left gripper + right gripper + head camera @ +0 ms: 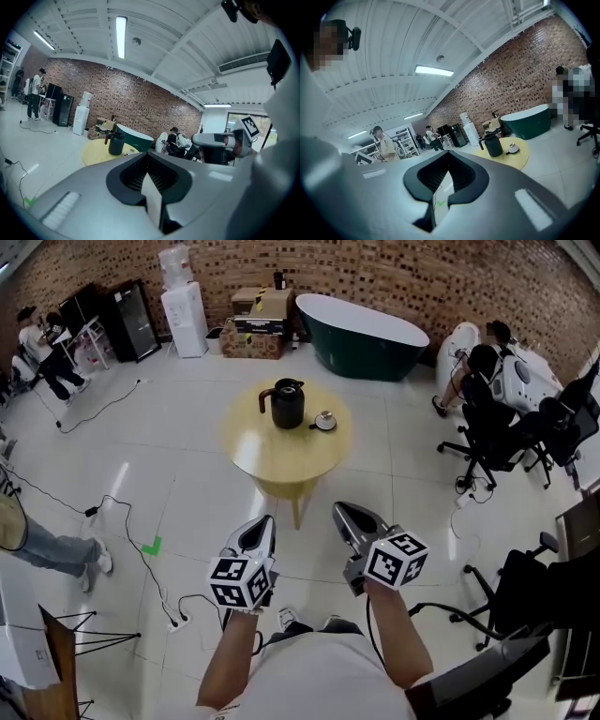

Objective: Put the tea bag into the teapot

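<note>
Head view. A person stands on the white floor, well apart from the round yellow tabletop (pixel 272 463) in the upper middle of the frame. A dark teapot (pixel 286 404) stands on it, with a small dish (pixel 325 421) just to its right. Something pale sits on the dish, too small to tell whether it is the tea bag. The left gripper (pixel 257 532) and right gripper (pixel 352 518) hang low in the centre, over the floor.

Left gripper view. The jaws are drawn together to a thin slit with nothing between them. The teapot is far off at middle left.

Right gripper view. These jaws are also closed and empty, with floor showing through the slit. The teapot and dish sit at middle right.

Judgement: the task has not begun. Walking up, finding and picking up the tea bag, and getting it into the teapot all remain.
</note>
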Motion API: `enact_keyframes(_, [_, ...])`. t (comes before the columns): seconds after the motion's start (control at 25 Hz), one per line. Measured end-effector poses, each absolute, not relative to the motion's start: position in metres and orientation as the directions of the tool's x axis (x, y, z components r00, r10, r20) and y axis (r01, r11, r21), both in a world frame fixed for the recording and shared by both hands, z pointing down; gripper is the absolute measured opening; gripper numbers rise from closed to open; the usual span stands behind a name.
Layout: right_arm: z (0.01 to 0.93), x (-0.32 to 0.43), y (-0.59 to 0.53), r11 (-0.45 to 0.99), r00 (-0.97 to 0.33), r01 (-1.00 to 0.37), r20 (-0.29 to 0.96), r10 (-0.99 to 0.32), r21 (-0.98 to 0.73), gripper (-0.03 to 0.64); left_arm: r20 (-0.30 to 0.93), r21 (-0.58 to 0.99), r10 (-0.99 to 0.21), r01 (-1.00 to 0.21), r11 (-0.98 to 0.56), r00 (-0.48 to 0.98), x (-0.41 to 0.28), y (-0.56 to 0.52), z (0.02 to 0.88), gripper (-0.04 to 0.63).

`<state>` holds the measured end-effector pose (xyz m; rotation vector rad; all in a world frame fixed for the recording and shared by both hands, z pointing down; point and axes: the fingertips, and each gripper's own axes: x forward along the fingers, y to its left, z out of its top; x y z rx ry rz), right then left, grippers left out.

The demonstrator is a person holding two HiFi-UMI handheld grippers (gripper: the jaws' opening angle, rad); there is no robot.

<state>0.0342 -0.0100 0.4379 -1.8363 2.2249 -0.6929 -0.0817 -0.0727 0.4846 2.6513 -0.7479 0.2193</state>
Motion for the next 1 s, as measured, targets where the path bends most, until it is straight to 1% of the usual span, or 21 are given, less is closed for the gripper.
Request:
enact_keyframes(0.16, [0.446, 0.033, -0.003, 0.132, -0.234, -0.884, 0.179, -0.956, -0.449, 0.002, 0.242, 0.301, -0.49, -0.545, -0.783, 0.837, -0.084, -0.066, 0.478, 0.012])
enact_keyframes(0.32, [0.456, 0.038, 0.003, 0.123, -0.224, -0.905, 0.209, -0.952, -0.408, 0.0, 0.233, 0.292, -0.522, -0.571, -0.767, 0.821, -0.084, -0.062, 0.478, 0.012])
enact_keyframes(0.44, [0.462, 0.05, 0.007, 0.094, -0.184, -0.922, 0.213, -0.96, -0.375, 0.0, 0.228, 0.286, -0.533, -0.579, -0.763, 0.815, -0.077, -0.059, 0.474, 0.012])
enact_keyframes(0.52, [0.467, 0.054, 0.007, 0.08, -0.173, -0.919, 0.213, -0.962, -0.385, 0.0, 0.221, 0.279, -0.54, -0.583, -0.763, 0.812, -0.075, -0.06, 0.469, 0.012])
enact_keyframes(0.6, [0.469, 0.051, 0.005, 0.091, -0.188, -0.91, 0.209, -0.96, -0.404, 0.0, 0.214, 0.274, -0.552, -0.592, -0.758, 0.806, -0.078, -0.061, 0.465, 0.012])
enact_keyframes(1.0, [0.46, 0.048, 0.003, 0.145, -0.231, -0.912, 0.19, -0.954, -0.383, 0.0, 0.203, 0.265, -0.58, -0.615, -0.743, 0.789, -0.076, -0.055, 0.46, 0.012])
